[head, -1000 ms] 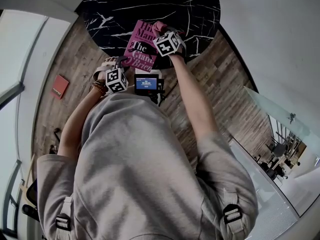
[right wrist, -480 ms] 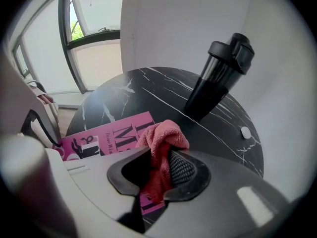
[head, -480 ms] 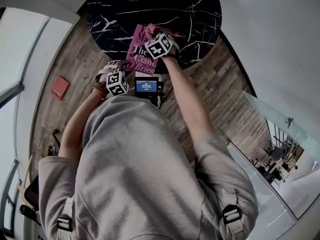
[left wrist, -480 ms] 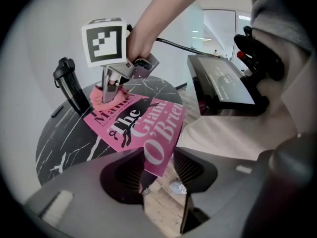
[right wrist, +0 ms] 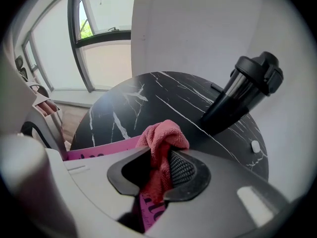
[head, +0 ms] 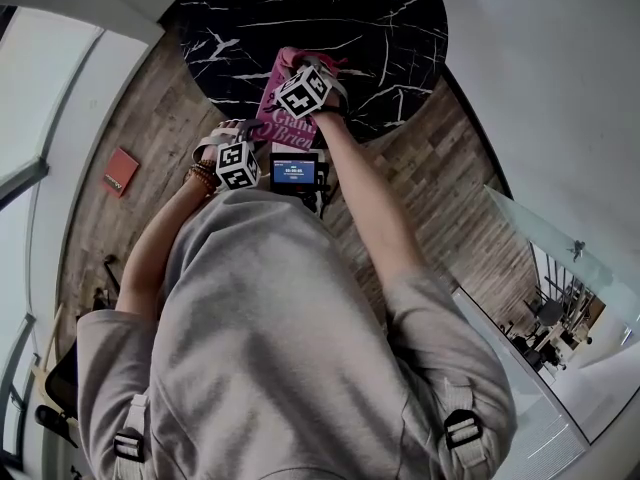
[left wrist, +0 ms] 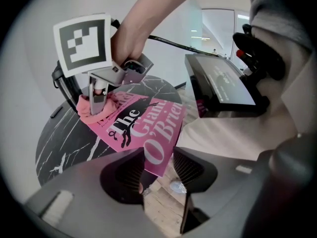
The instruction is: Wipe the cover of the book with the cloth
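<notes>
The right gripper (right wrist: 157, 175) is pinching the pink cloth (right wrist: 163, 133) between its jaws and pressing it onto the pink book (left wrist: 148, 128). Against a second ago it is sliding leftward across the far end of the cover, so the wiping stroke looks well under way. The book is lying on the black marble table (right wrist: 148, 90), its near corner overhanging the edge. The left gripper (left wrist: 157, 170) is keeping still, jaws spread around that corner without visibly clamping it. Both forearms are reaching forward and both grippers are angling steeply down.
</notes>
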A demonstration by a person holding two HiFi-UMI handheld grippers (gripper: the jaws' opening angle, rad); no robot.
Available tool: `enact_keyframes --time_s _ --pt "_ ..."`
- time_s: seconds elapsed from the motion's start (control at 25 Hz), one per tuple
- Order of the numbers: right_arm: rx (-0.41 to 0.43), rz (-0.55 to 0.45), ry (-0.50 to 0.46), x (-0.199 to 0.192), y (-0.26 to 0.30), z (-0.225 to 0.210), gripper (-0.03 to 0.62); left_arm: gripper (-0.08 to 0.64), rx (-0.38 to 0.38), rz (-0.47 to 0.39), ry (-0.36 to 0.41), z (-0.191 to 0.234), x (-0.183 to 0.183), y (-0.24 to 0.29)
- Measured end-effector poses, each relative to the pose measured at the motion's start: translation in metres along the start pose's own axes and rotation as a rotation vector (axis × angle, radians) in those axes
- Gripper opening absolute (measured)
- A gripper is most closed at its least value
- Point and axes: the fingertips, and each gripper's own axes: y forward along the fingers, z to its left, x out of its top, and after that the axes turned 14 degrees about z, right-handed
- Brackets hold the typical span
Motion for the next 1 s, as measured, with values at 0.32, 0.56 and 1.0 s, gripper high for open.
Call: enact_keyframes --time_s 0.32,0.56,1.0 --pt "0.099 -0.071 -0.020 0.024 -0.008 0.032 0.103 0.186 0.036 0.019 0.025 0.001 0.000 0.001" --pt "0.130 -0.248 0.027 0.029 -0.047 0.026 0.107 0.186 0.046 0.022 0.026 0.001 -0.001 0.002" --pt "-0.068 -0.193 0.316 -0.087 -0.077 -0.077 0.108 0.187 0.049 0.024 -0.004 0.001 -0.001 0.002"
